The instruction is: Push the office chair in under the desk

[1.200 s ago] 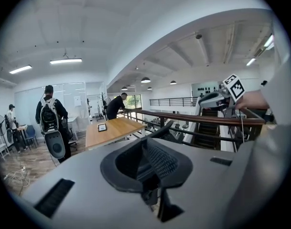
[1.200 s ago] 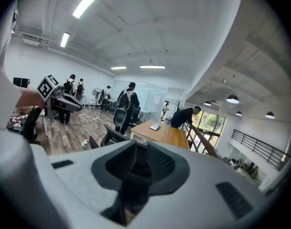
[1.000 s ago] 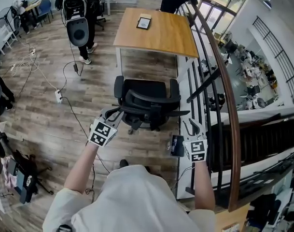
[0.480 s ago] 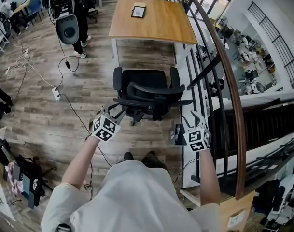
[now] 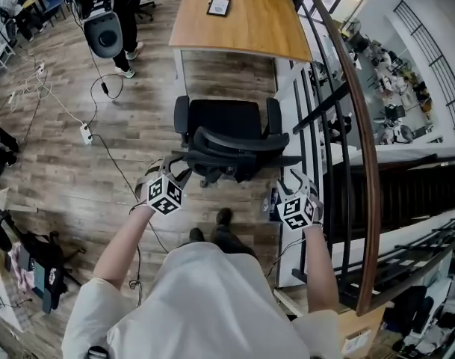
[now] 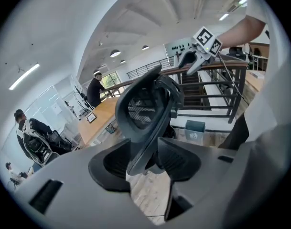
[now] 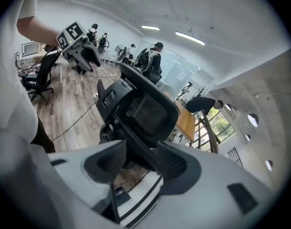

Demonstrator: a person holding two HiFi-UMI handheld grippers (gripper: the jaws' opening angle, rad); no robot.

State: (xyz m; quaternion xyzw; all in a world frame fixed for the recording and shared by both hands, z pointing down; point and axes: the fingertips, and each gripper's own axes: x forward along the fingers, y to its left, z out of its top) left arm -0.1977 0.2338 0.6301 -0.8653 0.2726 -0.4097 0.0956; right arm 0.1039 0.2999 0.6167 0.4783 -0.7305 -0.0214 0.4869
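Note:
The black office chair (image 5: 226, 122) stands a little short of the wooden desk (image 5: 242, 28), its backrest (image 5: 238, 144) facing me. My left gripper (image 5: 176, 170) is at the backrest's left end and my right gripper (image 5: 292, 183) at its right end. In the left gripper view the jaws (image 6: 144, 163) are opening, with the backrest's edge (image 6: 147, 106) running between them. In the right gripper view the jaws (image 7: 140, 163) are opening too, with the chair's back frame (image 7: 145, 113) between them. The pads stand off the chair.
A metal railing with a wooden handrail (image 5: 358, 133) runs close along the chair's right, with a stairwell beyond it. A framed item (image 5: 219, 6) lies on the desk. Cables and a power strip (image 5: 85, 133) lie on the floor at left. People stand at the far left (image 5: 107, 17).
I have stepped closer to the chair, and a foot now shows below it. Both grippers have come up to the backrest's two ends. The chair stands about as far from the desk as before.

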